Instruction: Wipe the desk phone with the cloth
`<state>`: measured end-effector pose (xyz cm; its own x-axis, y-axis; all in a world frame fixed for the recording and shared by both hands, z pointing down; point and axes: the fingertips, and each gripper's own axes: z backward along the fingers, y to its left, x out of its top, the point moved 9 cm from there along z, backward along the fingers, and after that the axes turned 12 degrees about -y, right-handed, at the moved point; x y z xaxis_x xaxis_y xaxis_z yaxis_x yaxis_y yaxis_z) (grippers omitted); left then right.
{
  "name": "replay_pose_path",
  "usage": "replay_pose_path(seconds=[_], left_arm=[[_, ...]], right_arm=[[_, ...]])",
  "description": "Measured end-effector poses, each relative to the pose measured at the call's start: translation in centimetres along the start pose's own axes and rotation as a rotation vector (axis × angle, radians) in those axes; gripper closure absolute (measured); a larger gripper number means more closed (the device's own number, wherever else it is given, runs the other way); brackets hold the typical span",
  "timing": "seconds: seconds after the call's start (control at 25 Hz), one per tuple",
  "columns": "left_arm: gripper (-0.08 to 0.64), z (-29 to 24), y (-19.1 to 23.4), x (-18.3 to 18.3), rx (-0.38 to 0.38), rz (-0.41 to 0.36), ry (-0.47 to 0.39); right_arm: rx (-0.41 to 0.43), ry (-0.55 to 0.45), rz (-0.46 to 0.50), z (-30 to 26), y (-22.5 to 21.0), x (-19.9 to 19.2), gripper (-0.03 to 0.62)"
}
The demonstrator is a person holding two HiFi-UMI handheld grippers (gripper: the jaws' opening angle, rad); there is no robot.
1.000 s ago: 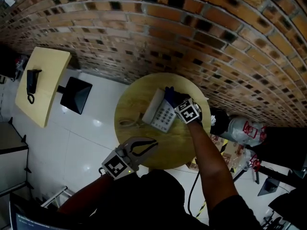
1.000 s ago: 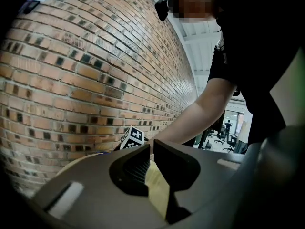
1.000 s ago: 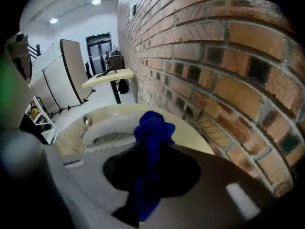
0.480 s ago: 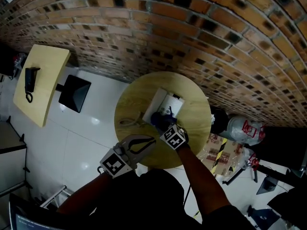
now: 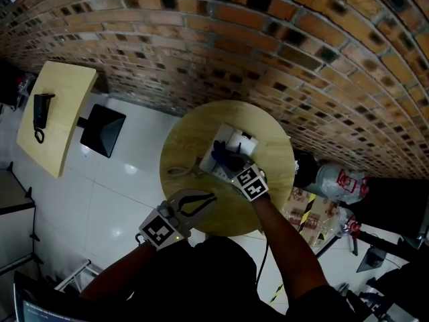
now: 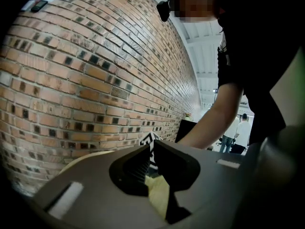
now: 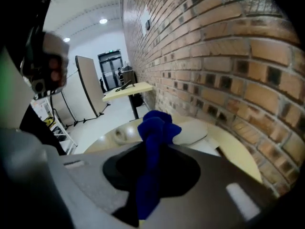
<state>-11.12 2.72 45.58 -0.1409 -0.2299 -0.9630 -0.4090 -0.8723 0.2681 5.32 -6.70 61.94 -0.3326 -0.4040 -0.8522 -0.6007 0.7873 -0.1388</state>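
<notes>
The white desk phone (image 5: 236,141) lies on the round wooden table (image 5: 181,146), near the brick wall. My right gripper (image 5: 231,166) is over the phone's near part, shut on a blue cloth (image 5: 223,155) that is bunched against the phone. In the right gripper view the cloth (image 7: 154,128) stands up between the jaws, with the phone's pale handset (image 7: 193,131) just behind it. My left gripper (image 5: 210,197) hovers at the table's near edge, its jaws together with nothing held. The left gripper view shows its jaws (image 6: 148,150) nearly touching.
A coiled cord (image 5: 179,172) lies on the table to the left of the phone. The brick wall (image 5: 281,52) runs close behind the table. A second, rectangular table (image 5: 60,123) with a black phone (image 5: 43,115) stands at far left. Bags and clutter (image 5: 335,183) crowd the floor at right.
My right gripper dragged the cloth across the phone from its far right side toward me, then edged back a little. The left gripper stayed put.
</notes>
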Motion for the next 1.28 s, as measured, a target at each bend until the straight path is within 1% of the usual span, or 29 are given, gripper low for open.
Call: replay_pose_path(seconds=[0.08,0.16,0.24,0.32,0.4,0.48,0.56,0.68,0.8,0.88,0.96,1.04,1.12,1.2,1.28], left_arm=[[0.544,0.4,0.1,0.1,0.017,0.001,-0.006],[0.545,0.8,0.2,0.1,0.034,0.004,-0.014],[0.545,1.3,0.3,0.1,0.048,-0.001,-0.020],[0.545,1.9,0.4,0.1,0.066,0.001,-0.020],[0.545,2.5,0.6,0.1,0.084,0.004,-0.023],[0.545,2.9,0.7,0.1,0.096,0.007,-0.022],[0.545,3.1,0.8,0.1,0.096,0.002,-0.021],[0.545,3.2,1.0,0.3,0.094,0.001,-0.021],[0.543,3.0,1.0,0.3,0.088,0.006,-0.009],[0.545,2.6,0.9,0.2,0.075,0.003,-0.004],[0.545,2.4,0.8,0.1,0.062,-0.004,0.000],[0.545,2.1,0.7,0.1,0.049,-0.009,-0.001],[0.545,1.9,0.6,0.0,0.045,0.002,0.002],[0.545,1.6,0.4,-0.3,0.035,0.006,0.012],[0.543,1.1,0.1,-0.7,0.013,0.004,0.025]], right_arm=[[-0.057,-0.026,0.016,-0.4,-3.7,2.4,0.520],[-0.099,-0.027,0.024,-1.4,-7.1,4.1,0.520],[-0.113,-0.005,0.009,-2.6,-9.1,5.1,0.521],[-0.103,0.029,0.004,-3.9,-9.6,5.3,0.520],[-0.084,0.050,0.014,-5.0,-8.8,5.0,0.520],[-0.071,0.040,0.014,-5.3,-7.2,4.7,0.520],[-0.042,0.029,0.014,-5.3,-5.1,4.5,0.520],[0.052,0.054,0.069,-5.6,-0.5,3.8,0.522],[0.142,0.104,0.113,-5.9,4.0,1.8,0.521],[0.184,0.141,0.126,-6.0,6.3,0.2,0.522],[0.213,0.165,0.112,-6.2,7.9,-1.2,0.522],[0.217,0.159,0.089,-6.2,8.5,-1.9,0.520],[0.200,0.129,0.070,-5.8,8.1,-1.8,0.520],[0.165,0.081,0.048,-4.7,7.1,-1.2,0.522],[0.104,0.024,0.014,-2.9,5.4,-0.6,0.522]])
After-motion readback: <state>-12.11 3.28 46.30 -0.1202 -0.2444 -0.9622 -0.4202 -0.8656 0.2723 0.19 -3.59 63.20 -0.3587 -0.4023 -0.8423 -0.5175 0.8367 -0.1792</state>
